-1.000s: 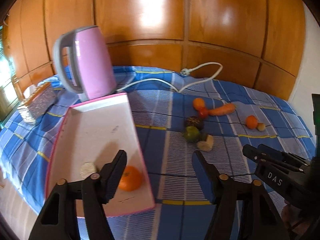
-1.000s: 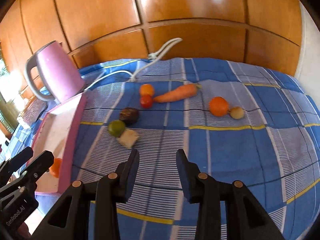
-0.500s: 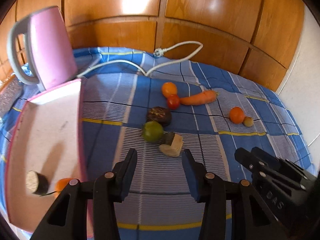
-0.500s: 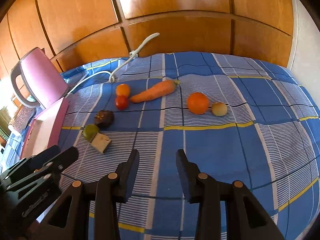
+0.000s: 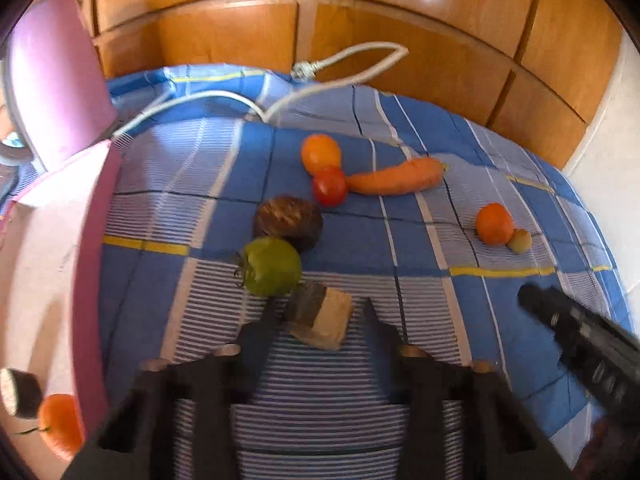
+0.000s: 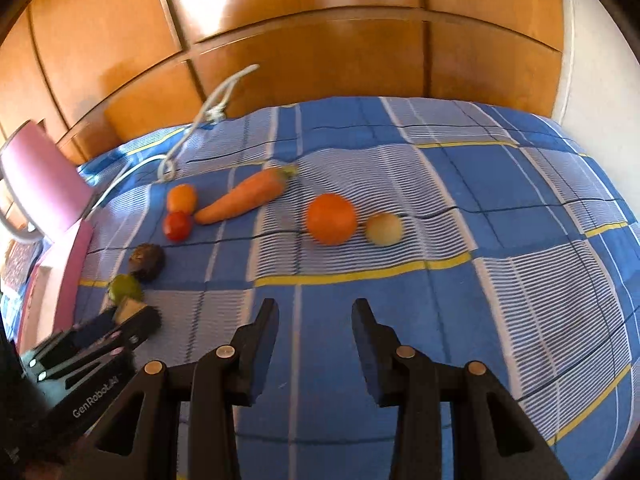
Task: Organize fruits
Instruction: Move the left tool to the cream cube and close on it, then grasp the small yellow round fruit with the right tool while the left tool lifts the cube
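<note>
On the blue checked cloth lie a green fruit (image 5: 272, 266), a dark brown fruit (image 5: 288, 222), a red tomato (image 5: 329, 186), a small orange fruit (image 5: 320, 152), a carrot (image 5: 396, 176), an orange (image 6: 331, 218) and a small pale fruit (image 6: 384, 229). A cut piece (image 5: 324, 320) with dark skin and pale flesh lies between the tips of my left gripper (image 5: 320, 306). Its jaws are closing around the piece, with a thin gap still showing on the right side. My right gripper (image 6: 314, 308) stands open over bare cloth, short of the orange.
A pink-rimmed white tray (image 5: 90, 240) at the left holds an orange fruit (image 5: 60, 426) and a dark cut piece (image 5: 20, 394). Behind it stands a pink kettle (image 5: 56, 76) with a white cord (image 5: 340, 64). Wooden panels back the table.
My left gripper swung right from over the tray and sank to the cut piece, its jaws narrowing. My right gripper moved forward and right, so the orange now lies closer ahead.
</note>
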The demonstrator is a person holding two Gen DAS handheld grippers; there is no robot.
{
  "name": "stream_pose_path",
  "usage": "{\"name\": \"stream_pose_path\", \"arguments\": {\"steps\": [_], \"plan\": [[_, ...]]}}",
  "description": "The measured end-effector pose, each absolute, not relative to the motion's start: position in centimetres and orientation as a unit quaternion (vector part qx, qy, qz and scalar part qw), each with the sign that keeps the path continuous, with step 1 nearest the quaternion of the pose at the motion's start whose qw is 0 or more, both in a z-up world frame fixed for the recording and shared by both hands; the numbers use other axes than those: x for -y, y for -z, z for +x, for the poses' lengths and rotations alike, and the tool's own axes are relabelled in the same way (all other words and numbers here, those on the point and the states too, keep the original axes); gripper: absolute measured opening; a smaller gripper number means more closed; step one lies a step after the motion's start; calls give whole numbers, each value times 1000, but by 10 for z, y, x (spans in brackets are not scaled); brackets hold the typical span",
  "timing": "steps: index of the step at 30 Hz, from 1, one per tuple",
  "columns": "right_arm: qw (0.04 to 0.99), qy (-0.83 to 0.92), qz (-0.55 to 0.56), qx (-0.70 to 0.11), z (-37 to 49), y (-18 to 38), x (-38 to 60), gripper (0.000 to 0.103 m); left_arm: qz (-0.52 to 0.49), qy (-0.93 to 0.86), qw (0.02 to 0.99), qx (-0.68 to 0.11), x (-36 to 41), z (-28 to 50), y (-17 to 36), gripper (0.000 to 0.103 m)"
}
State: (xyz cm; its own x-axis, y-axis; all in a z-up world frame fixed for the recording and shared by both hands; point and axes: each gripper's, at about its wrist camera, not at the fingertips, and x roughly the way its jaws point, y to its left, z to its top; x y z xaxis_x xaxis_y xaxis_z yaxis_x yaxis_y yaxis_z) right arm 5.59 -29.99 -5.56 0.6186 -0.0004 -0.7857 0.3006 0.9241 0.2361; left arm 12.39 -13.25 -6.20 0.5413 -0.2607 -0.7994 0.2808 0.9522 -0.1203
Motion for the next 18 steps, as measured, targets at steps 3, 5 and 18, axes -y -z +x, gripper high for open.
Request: {"name": "stream_pose_path", "arguments": {"steps": [3,5,18], "plan": [[879,104,180,-429,61,60,314,38,5,171,879,-445,132,121,61,36],[877,117,181,-429,65,63,323,38,15,172,883,-435,134,116,59,36],[874,137,127,-449,115,87,342,34,33,163,886,-433,138,120,71,35]]}}
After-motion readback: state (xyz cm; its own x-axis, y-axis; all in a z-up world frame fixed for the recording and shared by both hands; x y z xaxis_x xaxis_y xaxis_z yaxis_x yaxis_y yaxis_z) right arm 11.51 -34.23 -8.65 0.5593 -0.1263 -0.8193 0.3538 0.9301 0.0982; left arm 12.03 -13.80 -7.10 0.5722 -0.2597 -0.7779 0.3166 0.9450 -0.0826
